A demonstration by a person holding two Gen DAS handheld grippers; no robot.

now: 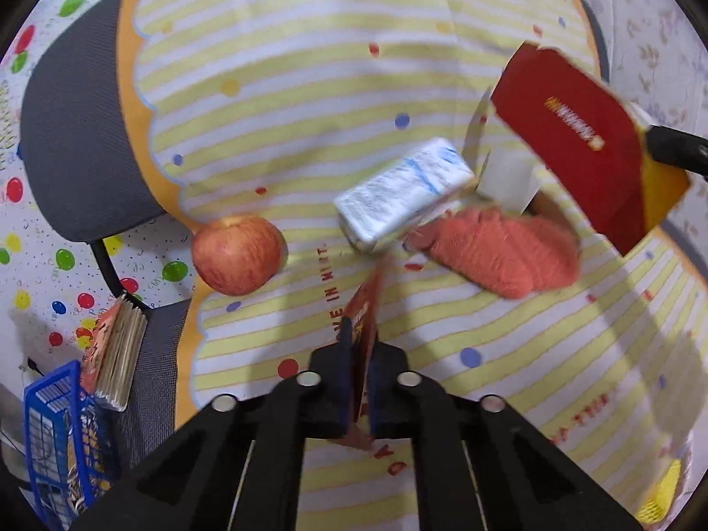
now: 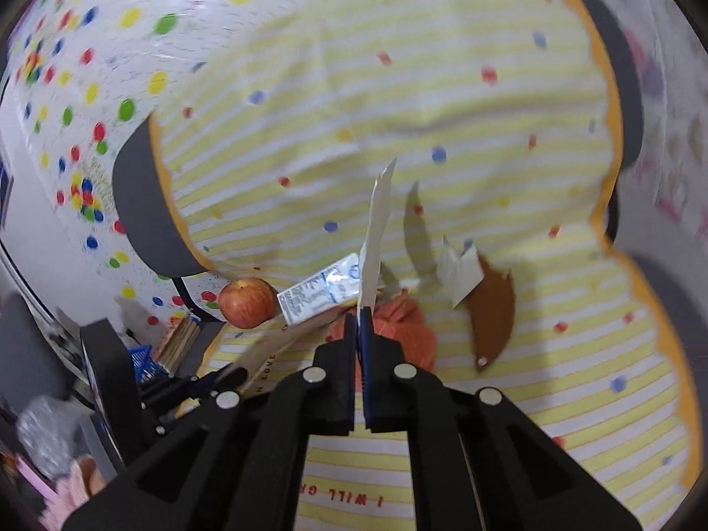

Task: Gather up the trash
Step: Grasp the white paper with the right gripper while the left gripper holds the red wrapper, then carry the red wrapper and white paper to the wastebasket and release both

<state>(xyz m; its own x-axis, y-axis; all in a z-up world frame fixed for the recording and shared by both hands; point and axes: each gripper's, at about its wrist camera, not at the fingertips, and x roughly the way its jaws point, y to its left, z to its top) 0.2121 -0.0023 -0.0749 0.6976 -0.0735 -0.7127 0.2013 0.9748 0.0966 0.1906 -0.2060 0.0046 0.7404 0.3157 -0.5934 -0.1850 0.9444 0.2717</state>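
orange yarn ball (image 2: 405, 332): right wrist view, lower part hidden behind the gripper fingers
blue basket (image 1: 57, 447): contents unreadable, cut by the lens rim
red packet (image 1: 579, 141): print blurred
left-edge clutter (image 2: 40, 442): too blurred to name

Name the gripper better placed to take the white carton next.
Left, though both are full. The left gripper, shut on a red wrapper, has the white carton just ahead; the right gripper holds a red packet raised.
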